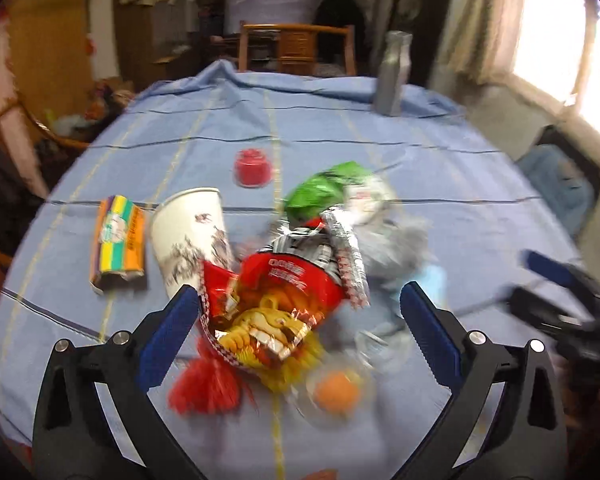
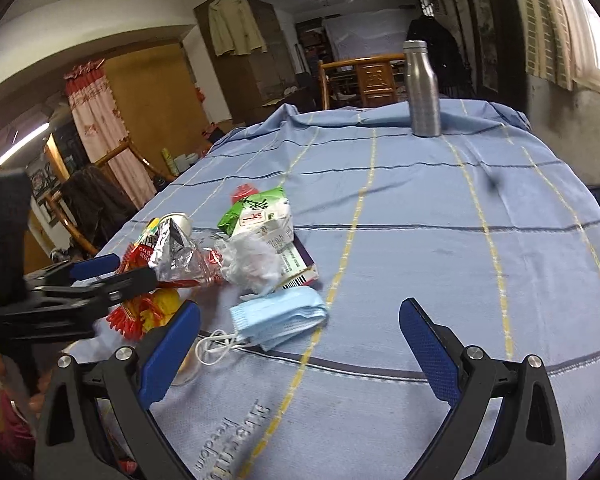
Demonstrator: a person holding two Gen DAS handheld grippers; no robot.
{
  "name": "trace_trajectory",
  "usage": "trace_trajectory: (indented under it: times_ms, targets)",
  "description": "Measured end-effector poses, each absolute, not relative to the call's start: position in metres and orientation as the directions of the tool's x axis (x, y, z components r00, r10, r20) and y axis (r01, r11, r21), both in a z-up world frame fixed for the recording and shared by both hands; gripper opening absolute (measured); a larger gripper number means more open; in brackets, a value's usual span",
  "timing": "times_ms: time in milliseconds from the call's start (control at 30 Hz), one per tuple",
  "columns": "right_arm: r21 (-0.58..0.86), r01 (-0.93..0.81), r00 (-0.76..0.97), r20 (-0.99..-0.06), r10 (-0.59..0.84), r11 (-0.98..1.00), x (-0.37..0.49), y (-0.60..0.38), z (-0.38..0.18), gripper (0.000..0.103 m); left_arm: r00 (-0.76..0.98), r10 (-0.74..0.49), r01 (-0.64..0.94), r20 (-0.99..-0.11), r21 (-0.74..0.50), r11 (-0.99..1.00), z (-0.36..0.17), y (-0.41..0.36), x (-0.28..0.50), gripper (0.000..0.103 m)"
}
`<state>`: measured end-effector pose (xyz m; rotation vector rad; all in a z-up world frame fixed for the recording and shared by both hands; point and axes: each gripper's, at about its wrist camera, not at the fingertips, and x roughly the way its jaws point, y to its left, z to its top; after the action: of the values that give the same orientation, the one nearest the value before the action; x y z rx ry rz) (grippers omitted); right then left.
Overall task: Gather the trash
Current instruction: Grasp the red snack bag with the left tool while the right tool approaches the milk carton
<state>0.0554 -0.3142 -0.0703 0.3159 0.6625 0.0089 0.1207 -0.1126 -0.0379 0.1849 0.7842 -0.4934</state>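
A heap of trash lies on the blue tablecloth point(image 1: 340, 136). A red snack wrapper with a lion print point(image 1: 276, 304) sits on top, just under my left gripper point(image 1: 300, 316), which is open with its pads off the wrapper. Around it are a tipped paper cup point(image 1: 192, 236), a striped pack point(image 1: 120, 240), a green wrapper point(image 1: 324, 192), a foil wrapper point(image 1: 346, 248), crumpled white plastic point(image 2: 252, 260) and an orange lump in clear plastic point(image 1: 336, 392). My right gripper point(image 2: 300, 340) is open above the cloth, with a blue face mask point(image 2: 280, 316) just ahead of it on the left.
A red lid point(image 1: 252, 168) lies alone beyond the heap. A metal bottle point(image 2: 422, 88) stands at the far edge of the table. A wooden chair point(image 2: 372, 76) is behind it, a window at the right. Bare cloth stretches right of the heap.
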Motion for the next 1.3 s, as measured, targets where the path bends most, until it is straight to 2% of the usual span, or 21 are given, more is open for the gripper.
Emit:
trace_trajectory:
  times_ms: [33,67,167,200,233,333,533,600,633,667,733,800,967,1033,1100,1133,1200,1300]
  targets:
    - [0.292,0.097,0.79,-0.604,0.105,0.951,0.053,-0.317,-0.071,0.097,0.617,-0.324,0.468,-0.717,0.004,0.884,-0.043,-0.114,0.126,0.095]
    - [0.284,0.104,0.79,-0.606,0.095,0.953,0.051,-0.319,-0.071,0.097,0.614,-0.311,0.455,-0.725,0.003,0.891,-0.046,-0.112,0.131,0.082]
    - [0.264,0.117,0.794,-0.604,0.069,0.957,0.051,-0.323,-0.07,0.097,0.543,-0.402,0.468,-0.737,-0.131,0.874,-0.045,-0.092,0.143,0.059]
    - [0.266,0.12,0.795,-0.603,0.068,0.957,0.051,-0.325,-0.071,0.097,0.55,-0.424,0.471,-0.72,-0.152,0.869,-0.039,-0.083,0.142,0.047]
    - [0.275,0.119,0.796,-0.601,0.074,0.954,0.053,-0.326,-0.071,0.097,0.547,-0.444,0.482,-0.71,-0.167,0.86,-0.032,-0.075,0.14,0.026]
    - [0.298,0.101,0.794,-0.598,0.103,0.949,0.059,-0.326,-0.07,0.096,0.547,-0.51,0.49,-0.663,-0.24,0.838,-0.006,-0.044,0.136,0.025]
    - [0.267,0.045,0.782,-0.609,0.133,0.963,0.085,-0.306,-0.062,0.091,0.615,-0.521,0.463,-0.591,-0.264,0.846,0.021,0.0,0.126,0.025]
    - [0.244,0.027,0.765,-0.629,0.137,0.969,0.095,-0.295,-0.064,0.089,0.593,-0.536,0.48,-0.6,-0.271,0.834,0.016,-0.004,0.124,0.031]
    - [0.228,0.016,0.756,-0.641,0.137,0.974,0.1,-0.289,-0.065,0.087,0.574,-0.545,0.494,-0.61,-0.273,0.826,0.011,-0.01,0.123,0.044]
    - [0.214,0.006,0.75,-0.647,0.137,0.977,0.104,-0.284,-0.065,0.086,0.561,-0.546,0.501,-0.622,-0.269,0.822,0.007,-0.016,0.122,0.069]
    - [0.21,-0.003,0.758,-0.637,0.139,0.978,0.105,-0.279,-0.061,0.086,0.568,-0.511,0.492,-0.645,-0.231,0.839,-0.004,-0.032,0.12,0.096]
    - [0.218,0.002,0.77,-0.623,0.138,0.976,0.103,-0.282,-0.057,0.086,0.578,-0.477,0.502,-0.662,-0.173,0.847,-0.014,-0.05,0.123,0.096]
    - [0.233,0.019,0.765,-0.63,0.136,0.972,0.098,-0.293,-0.055,0.086,0.544,-0.408,0.491,-0.733,-0.115,0.863,-0.047,-0.077,0.152,0.096]
    - [0.228,0.018,0.764,-0.631,0.134,0.974,0.097,-0.294,-0.056,0.086,0.512,-0.399,0.46,-0.761,-0.149,0.875,-0.062,-0.075,0.168,0.095]
    - [0.218,0.021,0.769,-0.627,0.124,0.976,0.096,-0.295,-0.055,0.085,0.502,-0.422,0.45,-0.754,-0.189,0.873,-0.063,-0.067,0.171,0.079]
    - [0.216,0.022,0.773,-0.622,0.12,0.976,0.095,-0.295,-0.055,0.082,0.497,-0.45,0.458,-0.742,-0.216,0.862,-0.059,-0.061,0.17,0.061]
    - [0.226,0.02,0.778,-0.616,0.127,0.974,0.096,-0.298,-0.053,0.064,0.476,-0.518,0.464,-0.711,-0.298,0.834,-0.047,-0.045,0.169,0.056]
    - [0.258,0.013,0.78,-0.607,0.152,0.966,0.099,-0.302,-0.05,0.06,0.533,-0.546,0.461,-0.646,-0.319,0.828,-0.02,-0.02,0.16,0.055]
